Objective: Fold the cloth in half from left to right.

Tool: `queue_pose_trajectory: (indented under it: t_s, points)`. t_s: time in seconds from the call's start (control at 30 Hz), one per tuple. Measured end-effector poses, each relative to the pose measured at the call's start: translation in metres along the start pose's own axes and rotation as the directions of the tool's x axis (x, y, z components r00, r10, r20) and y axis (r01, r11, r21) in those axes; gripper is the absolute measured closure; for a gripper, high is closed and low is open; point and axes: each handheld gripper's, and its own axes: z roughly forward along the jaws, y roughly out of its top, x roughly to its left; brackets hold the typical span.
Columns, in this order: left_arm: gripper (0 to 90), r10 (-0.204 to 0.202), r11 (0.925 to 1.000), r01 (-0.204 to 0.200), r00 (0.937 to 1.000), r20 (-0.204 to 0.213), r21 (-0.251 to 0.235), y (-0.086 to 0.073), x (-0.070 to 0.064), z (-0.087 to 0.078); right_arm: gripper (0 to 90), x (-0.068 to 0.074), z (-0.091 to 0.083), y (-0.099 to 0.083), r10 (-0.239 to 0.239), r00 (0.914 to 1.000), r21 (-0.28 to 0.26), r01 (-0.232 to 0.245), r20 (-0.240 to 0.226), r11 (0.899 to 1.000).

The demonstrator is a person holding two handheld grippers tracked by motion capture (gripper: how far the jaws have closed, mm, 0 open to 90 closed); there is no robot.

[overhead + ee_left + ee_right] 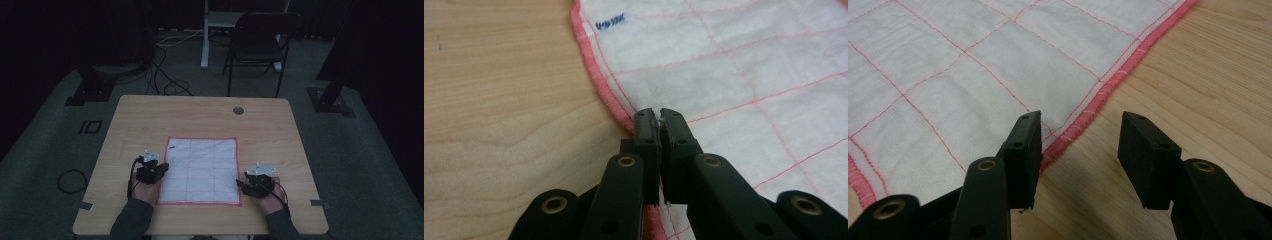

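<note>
cloth is the thing in hand, a white square with a pink grid and a red-pink stitched hem, lying flat on the near half of the wooden table, between the person's two hands. starting at the left gripper, its jaws are pressed together on the cloth's left hem, with a sliver of fabric pinched between the tips. the bite looks thin, right at the stitched border, so a quick lift could pull the hem free and drop that side. the right gripper is released, its jaws standing apart and straddling the cloth's right hem: one jaw over the white fabric, the other over bare wood. if it closes from here without dropping lower, it may skim the hem and catch nothing, or take only the edge thread.

in the high view the left gripper sits at the cloth's left edge and the right gripper at the right edge, somewhat nearer the person. that offset is a risk in itself: lifting or folding from uneven points would likely skew the cloth and leave a crooked fold. moving the left side before the right has a hold would drag the cloth across the table and wrinkle it. farther out, a small blue label marks the far left corner, and a chair stands beyond the table, well clear of the work.
</note>
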Motion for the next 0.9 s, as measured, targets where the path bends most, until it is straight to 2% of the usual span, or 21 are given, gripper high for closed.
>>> queue_pose_trajectory:
  t_s: [0.1,0.33,0.9]
  points:
    - [88.0,-0.009,0.9997,0.009,0.9996,0.025,-0.021,0.003,0.000,-0.003,52.1,0.001,0.001,0.000,-0.002,1.0000,0.003,0.002,0.000,1.000]
    - [88.0,-0.003,0.9987,0.005,0.9991,0.043,-0.050,0.009,-0.003,-0.007,52.1,0.001,0.001,0.000,-0.005,1.0000,0.006,0.005,0.000,1.000]
    - [88.0,0.045,0.9954,-0.037,0.9950,0.089,-0.089,0.027,-0.016,-0.015,52.2,0.000,0.001,-0.001,0.001,1.0000,0.009,-0.001,0.000,1.000]
